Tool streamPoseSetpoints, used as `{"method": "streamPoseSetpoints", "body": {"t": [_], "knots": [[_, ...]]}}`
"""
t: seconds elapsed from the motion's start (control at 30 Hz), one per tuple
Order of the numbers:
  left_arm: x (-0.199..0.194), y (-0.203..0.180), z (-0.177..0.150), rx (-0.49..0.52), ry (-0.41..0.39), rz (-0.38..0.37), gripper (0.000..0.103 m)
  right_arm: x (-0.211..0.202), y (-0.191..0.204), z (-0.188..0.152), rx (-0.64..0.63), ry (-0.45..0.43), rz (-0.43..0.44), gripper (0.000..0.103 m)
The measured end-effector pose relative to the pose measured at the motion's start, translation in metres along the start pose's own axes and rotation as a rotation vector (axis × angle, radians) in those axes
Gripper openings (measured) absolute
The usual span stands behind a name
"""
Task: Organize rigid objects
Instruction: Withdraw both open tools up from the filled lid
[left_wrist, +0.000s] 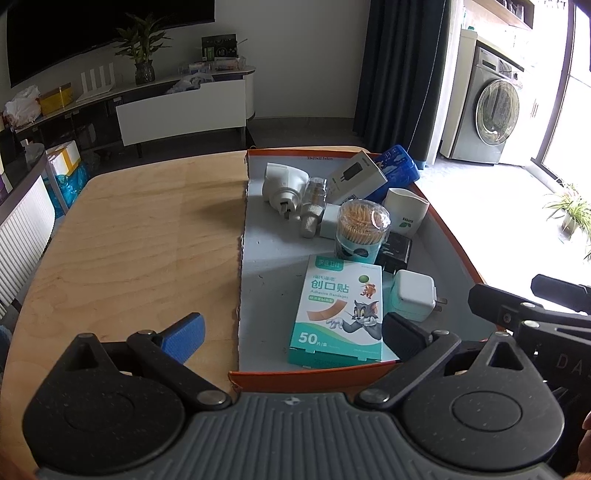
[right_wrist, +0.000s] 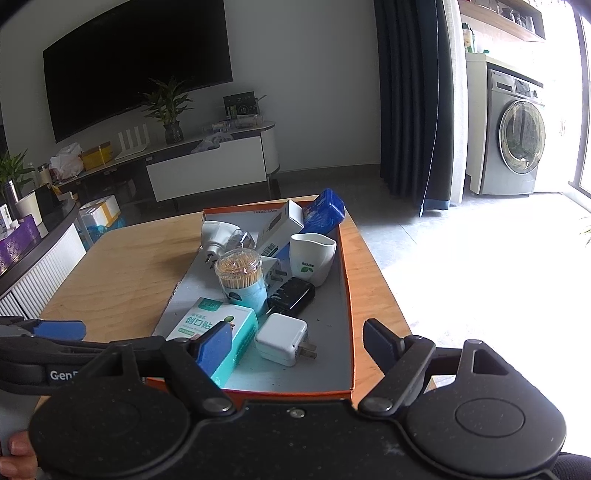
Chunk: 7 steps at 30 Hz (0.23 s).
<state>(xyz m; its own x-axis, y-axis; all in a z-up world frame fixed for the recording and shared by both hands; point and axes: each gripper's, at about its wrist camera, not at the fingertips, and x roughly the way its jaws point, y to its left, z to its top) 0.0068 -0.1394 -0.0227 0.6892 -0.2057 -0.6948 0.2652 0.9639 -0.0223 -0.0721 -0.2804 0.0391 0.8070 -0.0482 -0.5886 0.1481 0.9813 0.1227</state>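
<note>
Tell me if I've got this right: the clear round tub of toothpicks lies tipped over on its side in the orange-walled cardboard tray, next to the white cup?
Not quite. The clear round tub of toothpicks stands upright, lid up, in the orange-walled cardboard tray, as the right wrist view shows. The rest holds: the white cup is beside it.

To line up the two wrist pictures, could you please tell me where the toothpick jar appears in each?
Left wrist: the toothpick jar stands right of centre, behind the bandage box.
Right wrist: the toothpick jar stands left of centre, just behind the same box.
Shared landmark: the white mug, right of the jar.
</note>
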Motion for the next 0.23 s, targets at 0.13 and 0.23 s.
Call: {"method": "streamPoseSetpoints", "body": {"t": [0.13,0.23], "knots": [[0.0007,0.0007,-0.001,0.0,-0.002,-0.004,0.103,0.0018,0.0,0.0,0.001,0.004,-0.001,0.092],[0.0012,0.001,-0.0012,-0.008,-0.002,-0.003,0.103,0.0026,0.0002,-0.0004,0.002,0.006,0.001,0.092]]}}
